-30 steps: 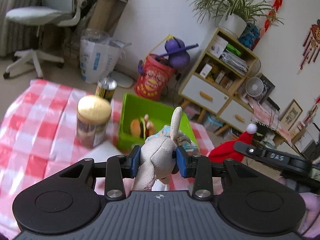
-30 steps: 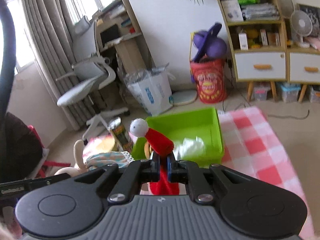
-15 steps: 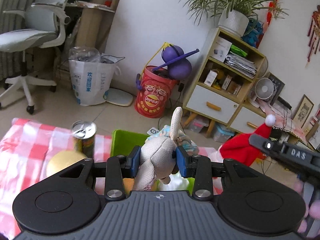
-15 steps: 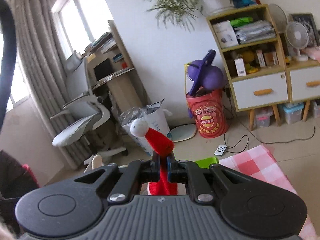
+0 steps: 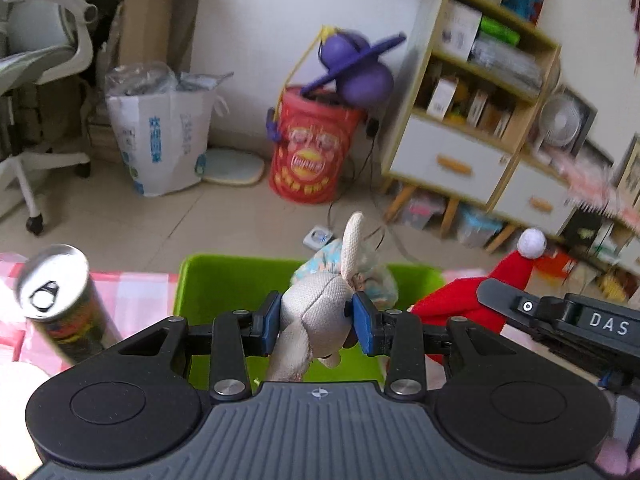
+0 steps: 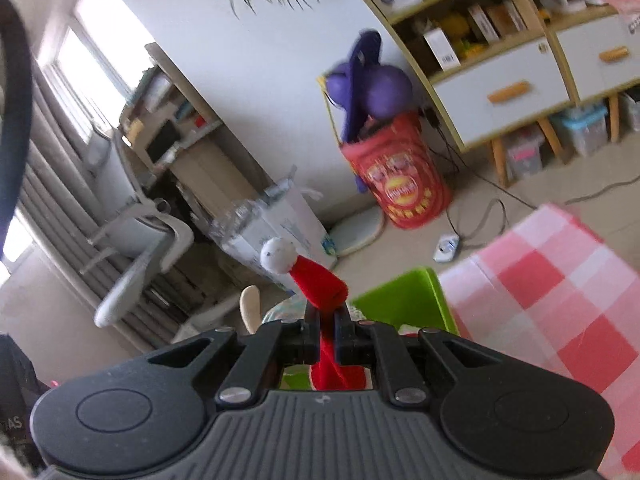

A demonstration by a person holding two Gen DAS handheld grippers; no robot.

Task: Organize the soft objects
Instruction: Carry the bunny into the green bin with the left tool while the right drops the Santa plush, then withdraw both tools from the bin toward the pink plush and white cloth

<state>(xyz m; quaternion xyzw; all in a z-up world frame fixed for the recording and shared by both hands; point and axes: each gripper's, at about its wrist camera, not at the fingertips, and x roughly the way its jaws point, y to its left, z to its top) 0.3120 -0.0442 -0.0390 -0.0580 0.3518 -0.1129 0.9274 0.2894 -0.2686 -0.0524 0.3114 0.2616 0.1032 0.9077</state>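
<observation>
Hanging from the left gripper [image 5: 316,316], clenched on its head, the plush rabbit [image 5: 316,312] sits directly over the green bin [image 5: 224,280]; rightward, the right gripper [image 6: 327,334], pinching the Santa hat [image 6: 320,288], hovers beside the bin's near corner.

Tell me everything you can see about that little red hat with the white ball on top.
The red hat looks like a small felt Santa cap: a soft cone ending in a white pompom. The right hand-held gripper is shut on its middle, holding it in the air, tip tilted up and leftward, above the green bin. Its lower part hangs crumpled below the fingers. Nothing else visibly touches it.
</observation>
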